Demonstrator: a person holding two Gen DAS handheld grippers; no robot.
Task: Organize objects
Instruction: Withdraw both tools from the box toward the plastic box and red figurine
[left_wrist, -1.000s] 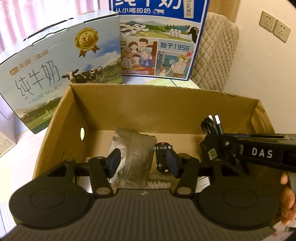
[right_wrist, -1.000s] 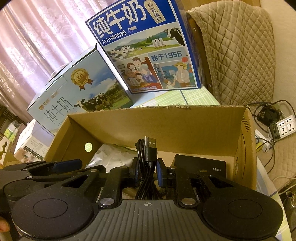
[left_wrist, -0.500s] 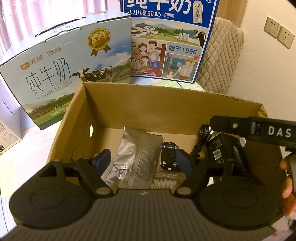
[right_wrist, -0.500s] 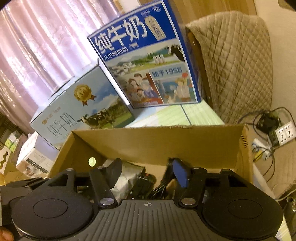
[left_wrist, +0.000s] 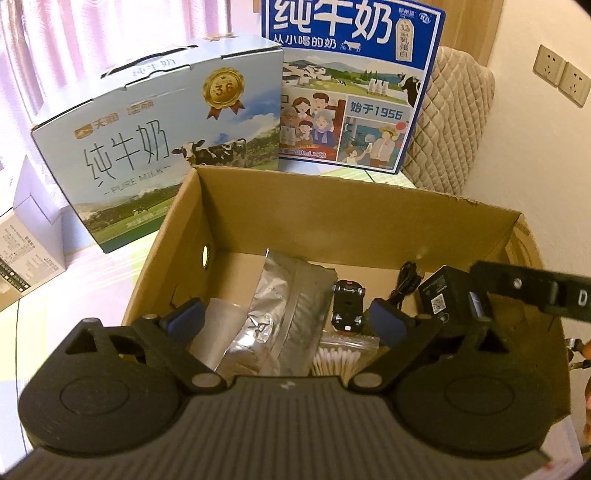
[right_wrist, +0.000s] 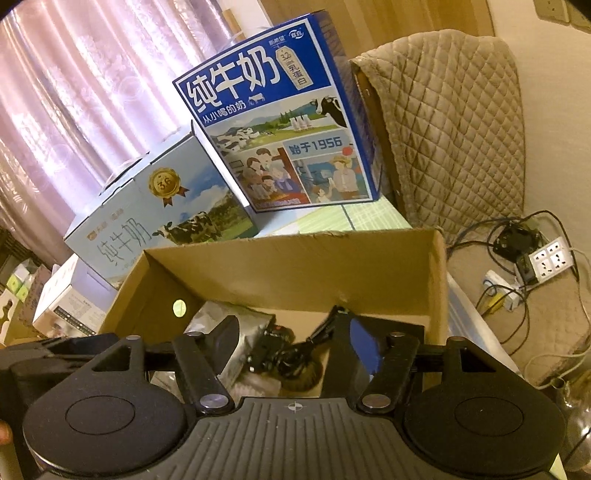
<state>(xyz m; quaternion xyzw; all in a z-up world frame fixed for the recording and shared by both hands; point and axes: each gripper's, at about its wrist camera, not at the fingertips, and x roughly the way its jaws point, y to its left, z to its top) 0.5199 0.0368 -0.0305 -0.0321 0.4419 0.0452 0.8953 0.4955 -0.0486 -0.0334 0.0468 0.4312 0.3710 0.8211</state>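
Our left gripper (left_wrist: 284, 317) and right gripper (right_wrist: 295, 339) hang over the box (left_wrist: 332, 221), jaws opening, empty. Only the left view shows swabs (left_wrist: 338, 360); free floor lies far left.

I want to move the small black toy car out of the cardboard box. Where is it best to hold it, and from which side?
Grip the toy car across its two long sides, coming from above. It lies on the box floor, its length pointing toward the far wall, between the foil pouch and the black cable, so probably only the top is free.

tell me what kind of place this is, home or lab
Most likely a home room. Pink curtains hang behind retail milk cartons, a quilted cover drapes some furniture, and a power strip lies on the floor with tangled cables.
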